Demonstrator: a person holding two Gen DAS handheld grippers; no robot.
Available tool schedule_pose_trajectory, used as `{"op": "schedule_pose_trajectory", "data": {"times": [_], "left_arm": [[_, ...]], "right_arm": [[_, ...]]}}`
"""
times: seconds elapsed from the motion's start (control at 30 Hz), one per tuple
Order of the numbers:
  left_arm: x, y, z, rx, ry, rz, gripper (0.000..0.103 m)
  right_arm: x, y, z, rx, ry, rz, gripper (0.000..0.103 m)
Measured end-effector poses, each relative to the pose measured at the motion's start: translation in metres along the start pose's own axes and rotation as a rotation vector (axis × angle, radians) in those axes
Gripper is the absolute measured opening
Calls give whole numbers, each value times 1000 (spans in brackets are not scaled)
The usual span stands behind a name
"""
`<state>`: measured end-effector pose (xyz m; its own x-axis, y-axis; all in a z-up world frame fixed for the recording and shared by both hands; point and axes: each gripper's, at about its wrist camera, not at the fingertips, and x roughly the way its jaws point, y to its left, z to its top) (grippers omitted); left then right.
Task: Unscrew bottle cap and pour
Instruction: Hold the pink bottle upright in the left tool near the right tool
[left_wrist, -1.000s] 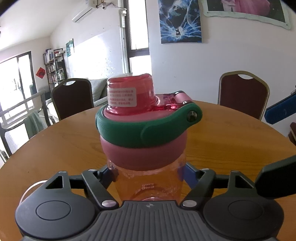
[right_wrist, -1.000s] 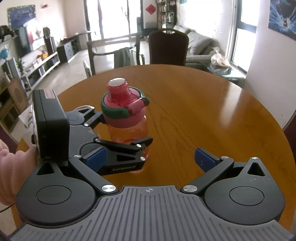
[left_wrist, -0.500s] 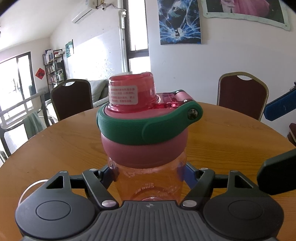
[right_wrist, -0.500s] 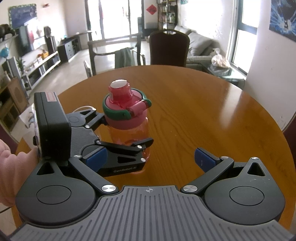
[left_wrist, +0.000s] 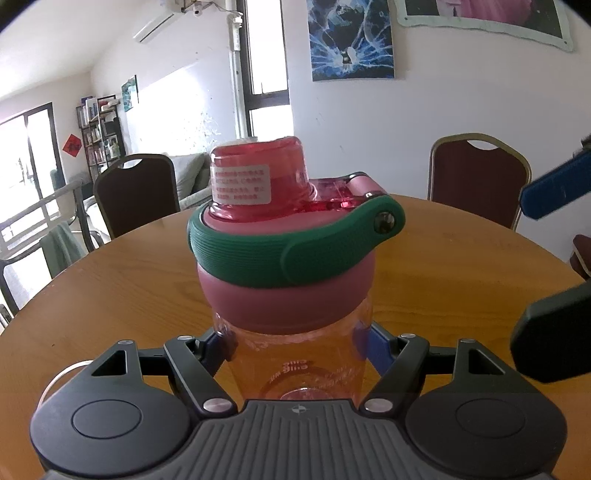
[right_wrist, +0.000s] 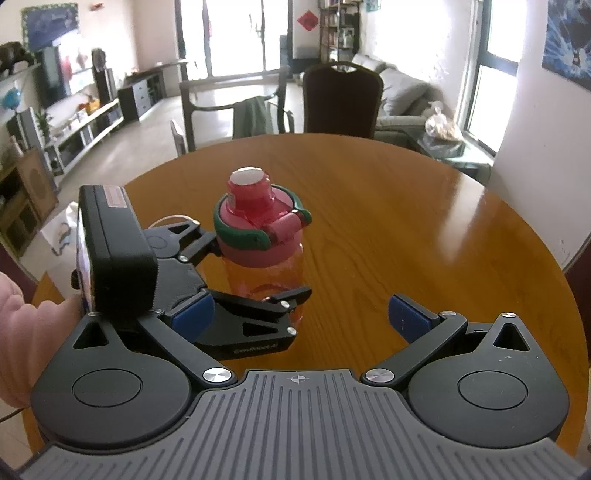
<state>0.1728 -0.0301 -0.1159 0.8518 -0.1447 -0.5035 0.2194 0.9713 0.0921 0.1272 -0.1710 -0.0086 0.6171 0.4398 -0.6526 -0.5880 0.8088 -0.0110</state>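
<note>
the left hand-held gripper was clamped around the lower body of the pink bottle, which stood upright on the counter. the right hand-held gripper hung spread apart just beside it, empty. bracing step; next, probably close on the cap and twist

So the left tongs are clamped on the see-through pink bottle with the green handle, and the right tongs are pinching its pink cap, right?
Not quite. The left tongs do clamp the see-through pink bottle with the green handle, but the right tongs are open and hold nothing; the pink cap stands untouched beyond them. The right wrist view shows this.
</note>
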Motion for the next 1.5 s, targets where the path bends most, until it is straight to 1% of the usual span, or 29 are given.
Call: {"op": "schedule_pose_trajectory", "data": {"times": [0.33, 0.57, 0.73, 0.9, 0.93, 0.97, 1.0, 1.03, 1.1, 1.13, 1.5], "left_arm": [[4, 1, -3, 16, 28, -6, 73], [4, 1, -10, 11, 47, -10, 73], [0, 4, -13, -3, 32, -15, 72], [-2, 3, -12, -5, 38, -4, 74], [-4, 4, -11, -6, 24, 1, 77], [-6, 4, -9, -7, 4, 8, 83], [-8, 5, -8, -8, -16, 14, 85], [-10, 5, -6, -11, -28, 18, 85], [-11, 7, 1, -20, -44, 11, 78], [-11, 7, 3, -14, -45, 5, 73], [-7, 11, 3, -24, -50, -17, 72]], "right_arm": [[-2, -5, 8, -20, -11, -6, 103], [-4, -6, 16, -48, -27, -2, 103], [-8, -9, 29, -58, -56, -8, 103], [-6, -11, 30, -52, -52, -9, 103], [-6, -11, 30, -52, -50, -8, 103], [-6, -11, 30, -52, -49, -7, 103], [-5, -15, 29, -54, -47, -5, 103], [-4, -15, 29, -56, -46, -4, 103], [-4, -14, 32, -60, -48, 0, 103], [-4, -14, 33, -62, -49, 2, 103], [0, -13, 38, -67, -50, 11, 103]]}}
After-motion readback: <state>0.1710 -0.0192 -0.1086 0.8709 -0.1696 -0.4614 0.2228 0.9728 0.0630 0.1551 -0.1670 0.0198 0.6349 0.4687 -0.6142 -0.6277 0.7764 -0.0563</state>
